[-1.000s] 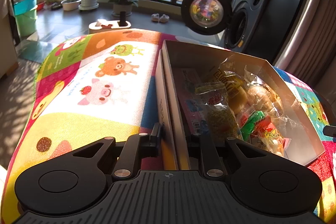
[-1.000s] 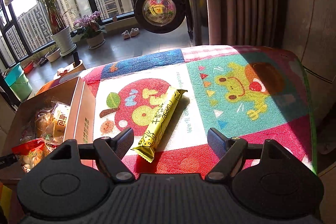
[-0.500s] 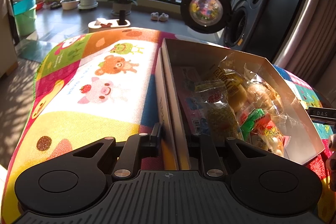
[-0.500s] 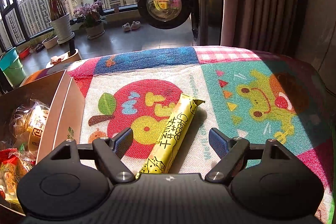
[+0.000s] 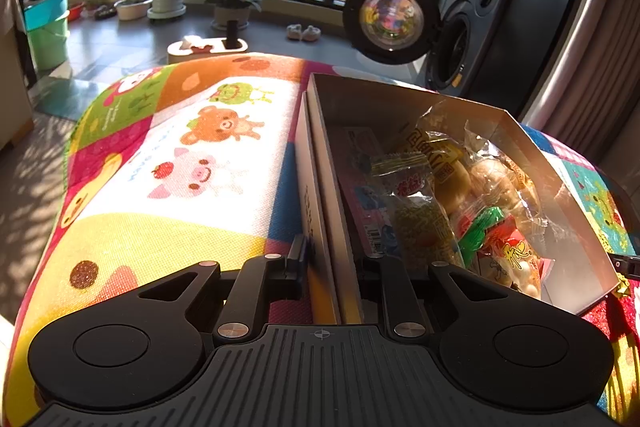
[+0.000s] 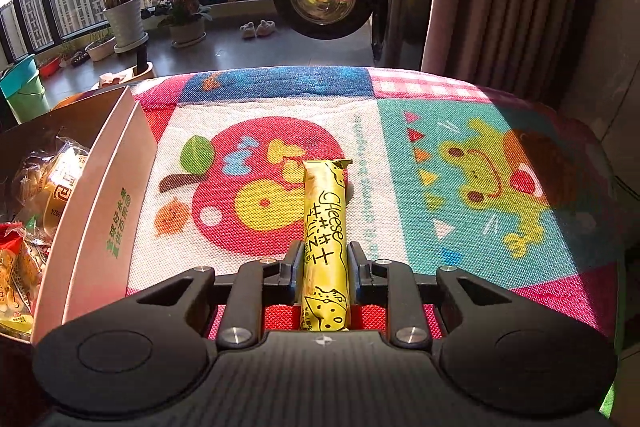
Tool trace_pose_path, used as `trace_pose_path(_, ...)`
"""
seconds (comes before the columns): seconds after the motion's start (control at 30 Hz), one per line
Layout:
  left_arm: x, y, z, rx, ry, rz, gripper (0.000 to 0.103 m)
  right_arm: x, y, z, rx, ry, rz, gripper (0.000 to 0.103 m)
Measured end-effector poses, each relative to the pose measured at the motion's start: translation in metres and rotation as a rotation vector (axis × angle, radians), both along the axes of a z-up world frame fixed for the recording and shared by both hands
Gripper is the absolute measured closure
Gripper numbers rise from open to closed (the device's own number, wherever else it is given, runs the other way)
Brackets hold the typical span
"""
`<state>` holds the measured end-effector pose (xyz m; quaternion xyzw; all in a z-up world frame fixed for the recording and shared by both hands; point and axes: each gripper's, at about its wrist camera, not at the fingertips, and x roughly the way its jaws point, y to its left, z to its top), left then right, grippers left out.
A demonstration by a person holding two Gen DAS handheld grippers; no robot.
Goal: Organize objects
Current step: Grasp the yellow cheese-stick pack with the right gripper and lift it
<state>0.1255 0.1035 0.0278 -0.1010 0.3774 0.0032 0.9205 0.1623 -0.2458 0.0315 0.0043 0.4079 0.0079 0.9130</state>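
While the right tool (image 6: 324,259) sits low over the worktop (image 6: 460,195), its two fingers (image 6: 294,261) are drawn in against the sides of the yellow cheese stick (image 6: 325,239), pinching the wrapper at its lower half. The stick's long axis runs straight ahead from the tool, parallel to the fingers, with the crimped far end pointing away toward the window and the near end reaching back under the tool body. Whether the stick has left the patterned cloth cannot be told; it appears to lie on or just above the apple print.

The snack box (image 6: 100,211) stands to the left of the right tool, near but apart from the stick, its doubled cardboard wall rising above the level of the stick. Judged from this layout, the coming move is a lift followed by a leftward carry over that wall, with the stick turned or kept so that its length fits along the box.

On the opposite side, the left tool (image 5: 330,263) is closed on the near left wall of the snack box (image 5: 320,187), one finger (image 5: 298,255) outside and one inside, apparently steadying it. Wrapped snacks (image 5: 460,195) already fill the right portion of the box; bare floor shows along the left wall, which looks the likeliest landing place.
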Motion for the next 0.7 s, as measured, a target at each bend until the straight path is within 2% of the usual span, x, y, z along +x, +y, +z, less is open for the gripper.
trace_pose_path(0.17, 0.005, -0.004, 0.001, 0.029, 0.000, -0.007, 0.085, -0.037, -0.010, 0.011, -0.002, 0.011, 0.034, 0.081)
trace_pose_path(0.47, 0.010, -0.004, -0.001, 0.030, 0.008, 0.002, 0.085, -0.114, -0.007, 0.057, 0.059, -0.036, 0.146, 0.082)
trace_pose_path(0.5, 0.010, -0.003, -0.001, 0.028, 0.009, 0.003, 0.085, -0.122, -0.005, 0.064, 0.067, -0.049, 0.163, 0.090)
trace_pose_path(0.53, 0.010, -0.003, -0.002, 0.022, 0.013, 0.004, 0.085, -0.126, -0.003, 0.070, 0.069, -0.057, 0.181, 0.094)
trace_pose_path(0.7, 0.006, 0.001, -0.005, 0.003, 0.024, -0.005, 0.087, -0.134, 0.012, 0.072, 0.007, -0.056, 0.232, 0.094)
